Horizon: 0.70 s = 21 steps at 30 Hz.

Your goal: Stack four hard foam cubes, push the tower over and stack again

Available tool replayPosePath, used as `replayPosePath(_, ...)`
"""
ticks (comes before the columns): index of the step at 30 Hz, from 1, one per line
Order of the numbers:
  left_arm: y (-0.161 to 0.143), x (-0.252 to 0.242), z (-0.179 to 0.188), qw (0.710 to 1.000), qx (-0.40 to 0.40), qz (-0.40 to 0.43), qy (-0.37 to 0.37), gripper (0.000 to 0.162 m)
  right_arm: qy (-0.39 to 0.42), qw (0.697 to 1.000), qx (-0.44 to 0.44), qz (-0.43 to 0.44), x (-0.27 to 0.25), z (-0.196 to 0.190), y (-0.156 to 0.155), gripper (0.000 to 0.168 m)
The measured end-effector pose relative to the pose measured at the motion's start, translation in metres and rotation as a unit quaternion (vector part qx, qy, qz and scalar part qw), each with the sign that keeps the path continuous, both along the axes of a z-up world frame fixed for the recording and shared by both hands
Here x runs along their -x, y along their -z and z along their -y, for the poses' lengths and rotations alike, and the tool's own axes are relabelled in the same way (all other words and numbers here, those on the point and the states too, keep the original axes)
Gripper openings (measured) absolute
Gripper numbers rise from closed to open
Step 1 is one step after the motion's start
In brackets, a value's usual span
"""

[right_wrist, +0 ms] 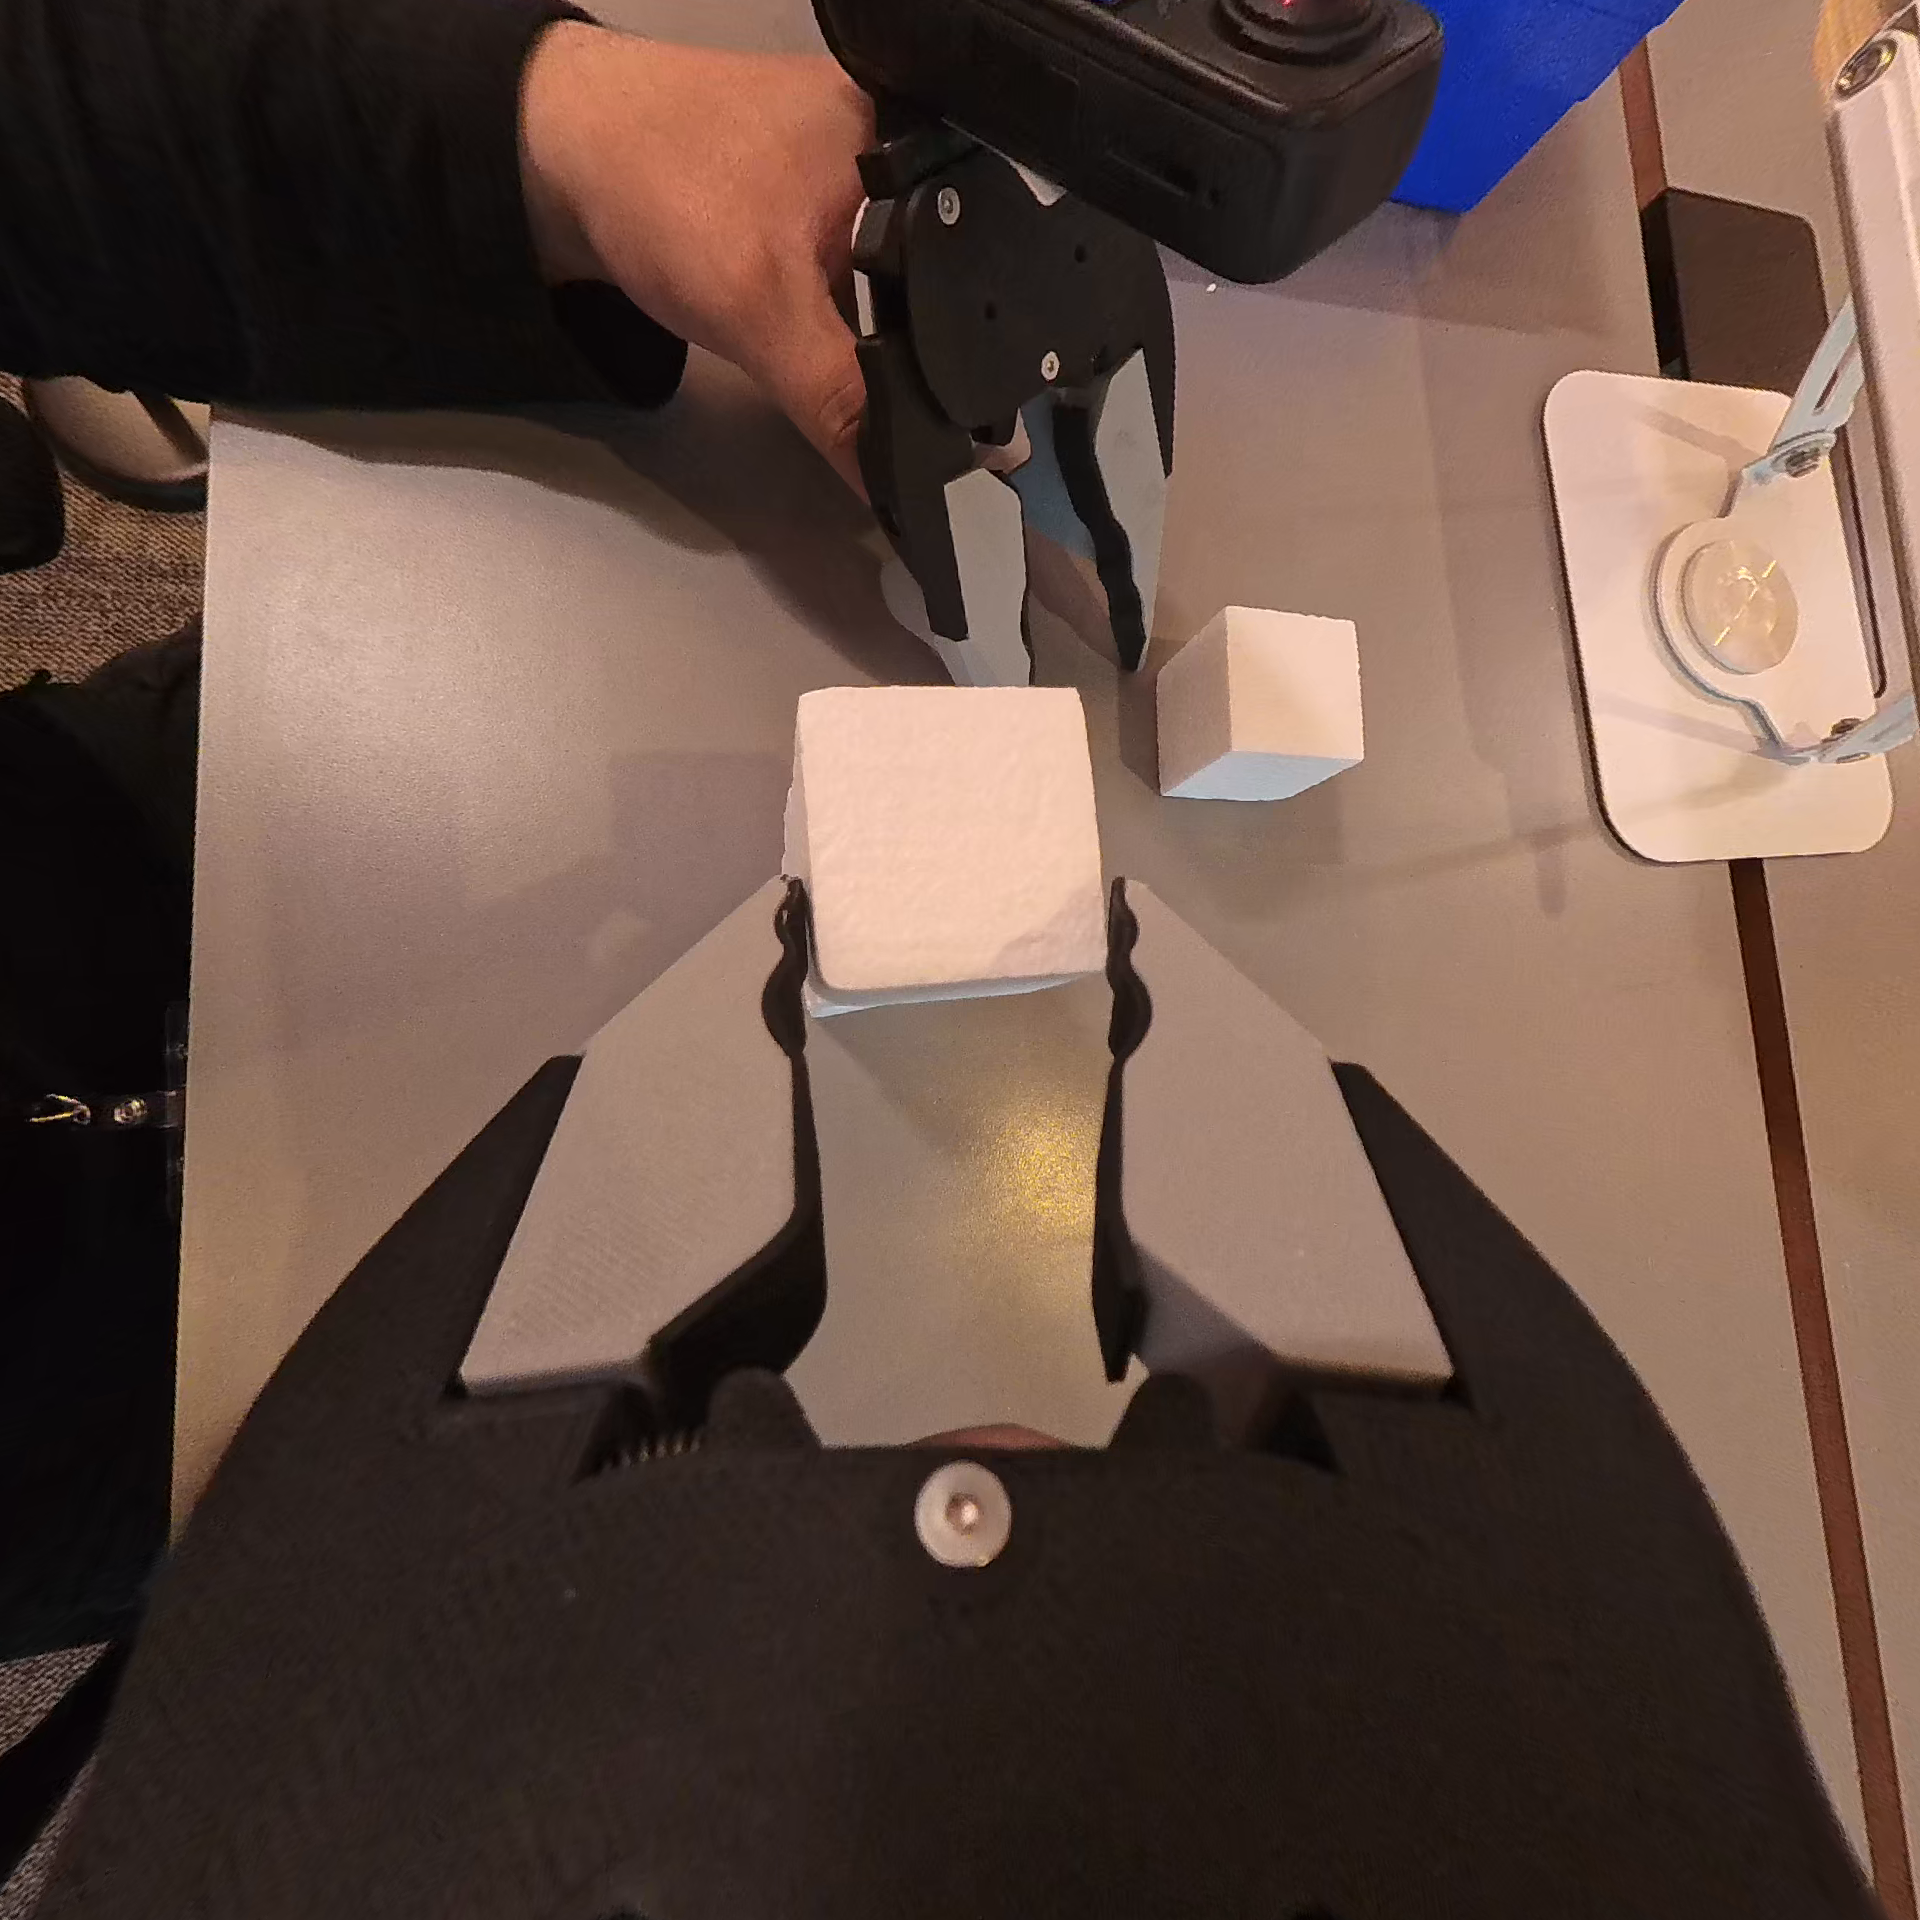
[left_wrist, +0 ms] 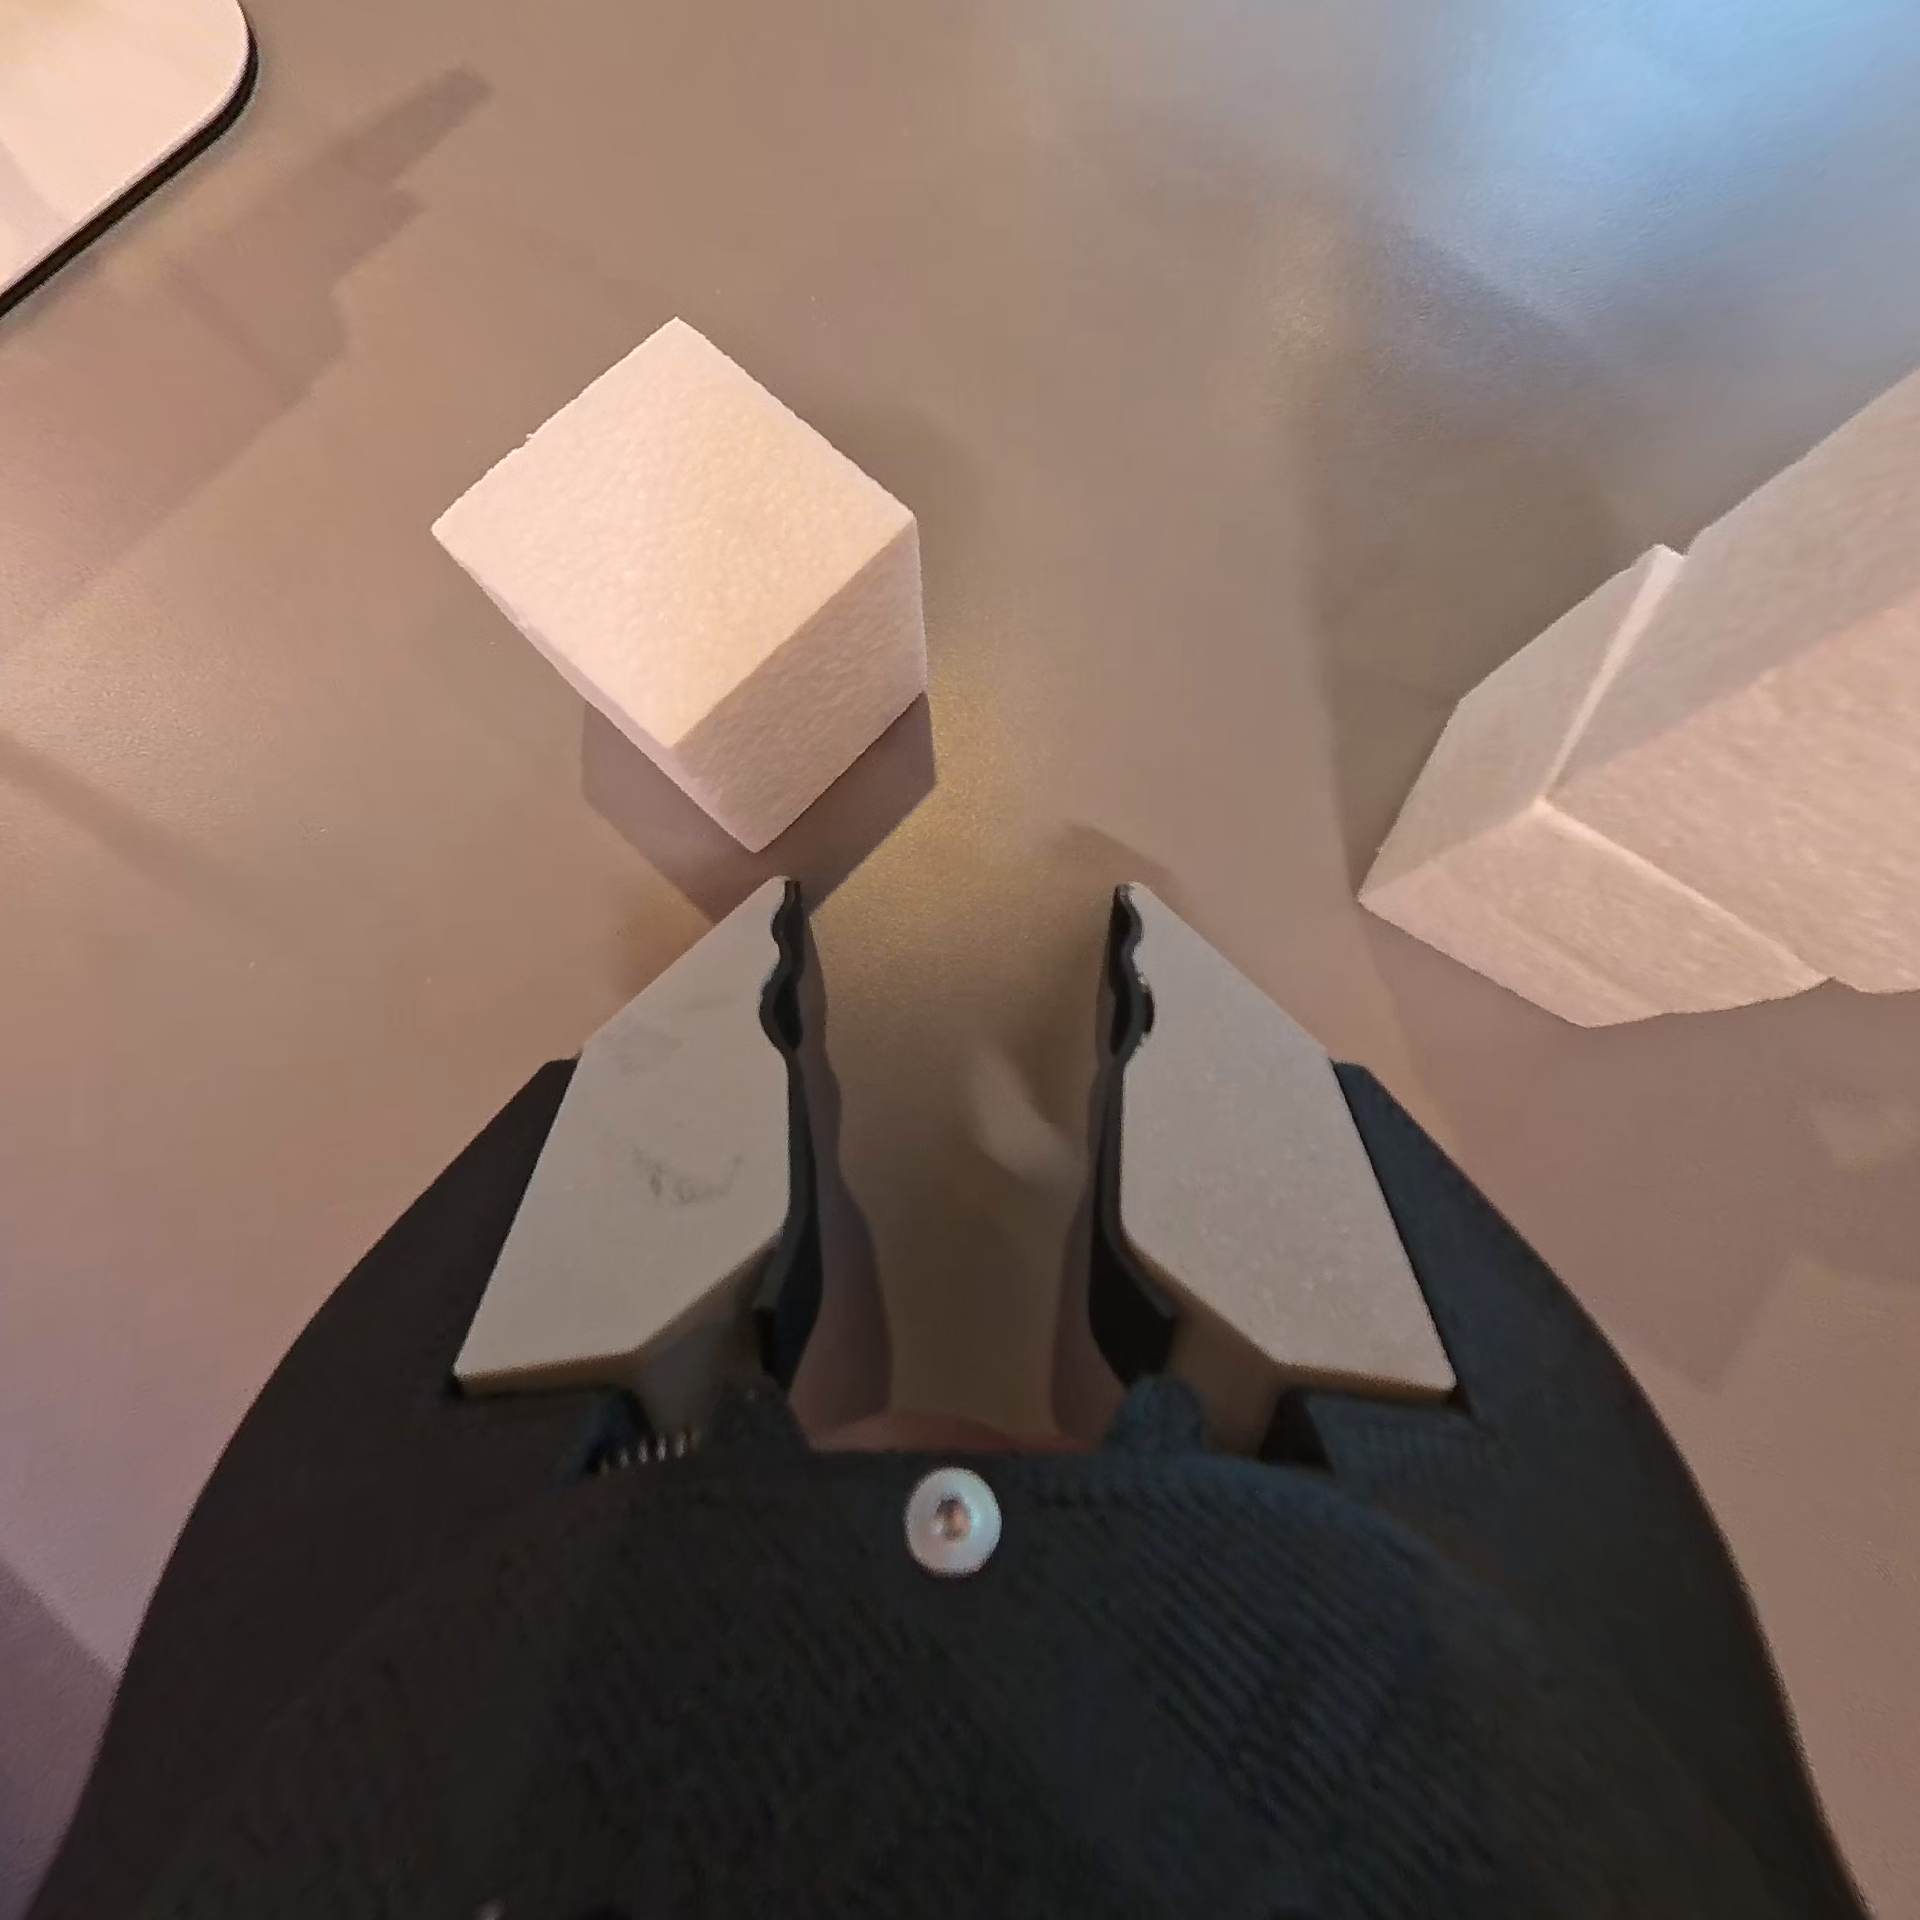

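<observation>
A tower of white foam cubes stands on the grey table; I see its top cube (right_wrist: 945,842) from above, with the cube under it showing slightly offset. In the left wrist view the tower (left_wrist: 1714,748) rises at the right and its top is out of frame. My right gripper (right_wrist: 954,894) is open, its jaws flanking the near end of the top cube, close to its sides. A single cube (left_wrist: 686,613) sits on the table, also seen to the right of the tower (right_wrist: 1257,707). My left gripper (left_wrist: 956,904) is open and empty, just short of the single cube; it also shows behind the tower (right_wrist: 1049,655).
A white stand base (right_wrist: 1714,623) with a round lens on an arm sits at the right; its corner shows in the left wrist view (left_wrist: 104,135). A blue box (right_wrist: 1507,104) is at the back. A person's hand (right_wrist: 707,208) holds the left gripper. The table's edge (right_wrist: 208,935) runs down the left. My hands' fingertips stand some 15 cm from each other.
</observation>
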<state>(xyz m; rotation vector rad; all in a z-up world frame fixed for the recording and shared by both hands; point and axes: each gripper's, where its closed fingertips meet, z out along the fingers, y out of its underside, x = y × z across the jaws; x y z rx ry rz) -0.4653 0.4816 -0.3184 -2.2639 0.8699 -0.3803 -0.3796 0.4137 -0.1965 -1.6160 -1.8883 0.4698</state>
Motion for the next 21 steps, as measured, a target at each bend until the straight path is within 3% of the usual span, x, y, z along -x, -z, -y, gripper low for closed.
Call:
replayPosePath(11, 0.0, 0.0, 0.0, 1.0, 0.0, 0.001, 0.0, 0.058, -0.017, 0.999, 0.033, -0.039, 0.003, 0.005, -0.004, 0.079)
replayPosePath(15, 0.0, 0.0, -0.001, 1.0, 0.0, 0.001, -0.001, 0.058, -0.008, 0.994, 0.029, -0.108, 0.003, -0.003, -0.029, 0.086)
replayPosePath(21, -0.005, 0.002, -0.006, 0.999, -0.005, 0.024, -0.024, 0.064, 0.054, 0.965, -0.019, -0.255, -0.018, -0.035, -0.064, 0.081)
